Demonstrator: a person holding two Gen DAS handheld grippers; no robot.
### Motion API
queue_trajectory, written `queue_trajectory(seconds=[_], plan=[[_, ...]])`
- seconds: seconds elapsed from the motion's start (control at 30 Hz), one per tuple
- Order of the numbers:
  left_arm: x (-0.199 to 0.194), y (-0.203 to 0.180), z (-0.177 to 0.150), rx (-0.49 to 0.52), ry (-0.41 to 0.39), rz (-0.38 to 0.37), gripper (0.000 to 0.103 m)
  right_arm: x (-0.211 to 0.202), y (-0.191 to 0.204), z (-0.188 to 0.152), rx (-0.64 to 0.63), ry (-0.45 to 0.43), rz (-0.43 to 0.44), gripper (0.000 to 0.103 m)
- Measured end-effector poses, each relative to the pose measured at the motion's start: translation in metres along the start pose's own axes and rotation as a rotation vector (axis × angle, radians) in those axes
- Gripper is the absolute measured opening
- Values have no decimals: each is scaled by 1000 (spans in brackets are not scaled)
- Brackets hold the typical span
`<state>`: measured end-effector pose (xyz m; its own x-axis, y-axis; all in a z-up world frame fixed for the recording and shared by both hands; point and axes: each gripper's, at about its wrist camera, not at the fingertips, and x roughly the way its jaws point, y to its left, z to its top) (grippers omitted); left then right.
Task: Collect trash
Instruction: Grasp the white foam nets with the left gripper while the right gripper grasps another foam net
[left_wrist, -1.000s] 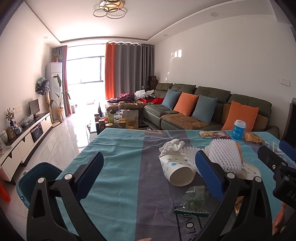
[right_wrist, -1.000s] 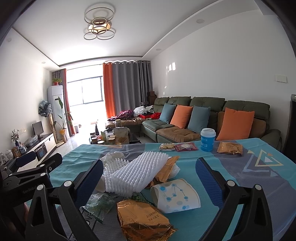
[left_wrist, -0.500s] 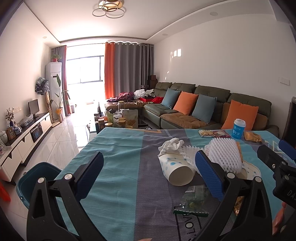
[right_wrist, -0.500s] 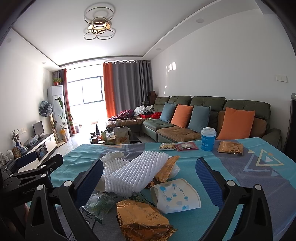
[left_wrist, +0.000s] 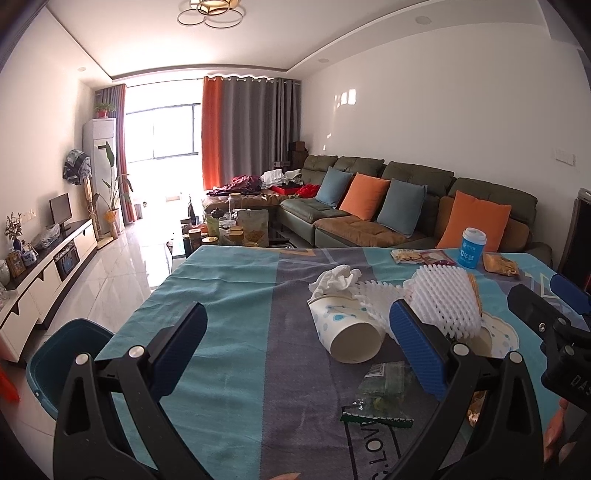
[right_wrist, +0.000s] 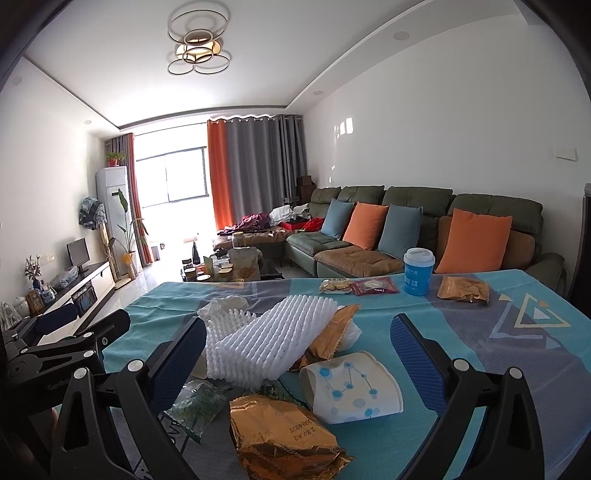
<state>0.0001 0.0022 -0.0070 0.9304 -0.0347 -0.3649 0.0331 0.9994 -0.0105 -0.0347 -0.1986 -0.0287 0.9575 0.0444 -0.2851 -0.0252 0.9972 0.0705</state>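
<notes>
Trash lies on a table with a teal and grey cloth (left_wrist: 229, 295). In the left wrist view a tipped paper cup (left_wrist: 345, 330) lies ahead, with crumpled tissue (left_wrist: 334, 278), white foam netting (left_wrist: 443, 299) and a green wrapper (left_wrist: 380, 391). My left gripper (left_wrist: 295, 354) is open and empty, hovering left of the cup. In the right wrist view my right gripper (right_wrist: 299, 362) is open and empty above a flattened paper cup (right_wrist: 351, 391), a gold wrapper (right_wrist: 280, 432), the foam netting (right_wrist: 273, 339) and the green wrapper (right_wrist: 195, 406).
A blue bin (left_wrist: 62, 354) stands on the floor left of the table. At the table's far side are a blue cup with lid (right_wrist: 417, 271), snack packets (right_wrist: 354, 286) and a gold packet (right_wrist: 461, 290). A sofa (right_wrist: 406, 229) is behind.
Both views have shifted only slightly; the left view has drawn back a little from the cup. Nothing was grasped or released.
</notes>
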Motion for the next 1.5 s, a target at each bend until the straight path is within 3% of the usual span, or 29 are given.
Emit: queue_trajectory(seconds=[0.3, 0.5, 0.8, 0.9, 1.03, 1.2, 1.5], plan=[[26, -11, -7, 18, 111, -139, 97, 20, -24, -7, 53, 124, 9, 96], [47, -26, -11, 36, 178, -231, 92, 32, -34, -10, 114, 191, 113, 95], [82, -34, -13, -20, 324, -412, 45, 56, -29, -7, 201, 292, 302, 61], [91, -36, -16, -46, 369, -478, 38, 61, -30, -8, 239, 319, 329, 53], [105, -40, -18, -85, 425, -559, 23, 66, -35, -10, 286, 343, 370, 34], [117, -40, -19, -128, 440, -594, 15, 62, -39, -10, 319, 341, 393, 21], [99, -27, -6, -111, 360, -590, 12, 51, -39, 5, 306, 291, 426, 13]])
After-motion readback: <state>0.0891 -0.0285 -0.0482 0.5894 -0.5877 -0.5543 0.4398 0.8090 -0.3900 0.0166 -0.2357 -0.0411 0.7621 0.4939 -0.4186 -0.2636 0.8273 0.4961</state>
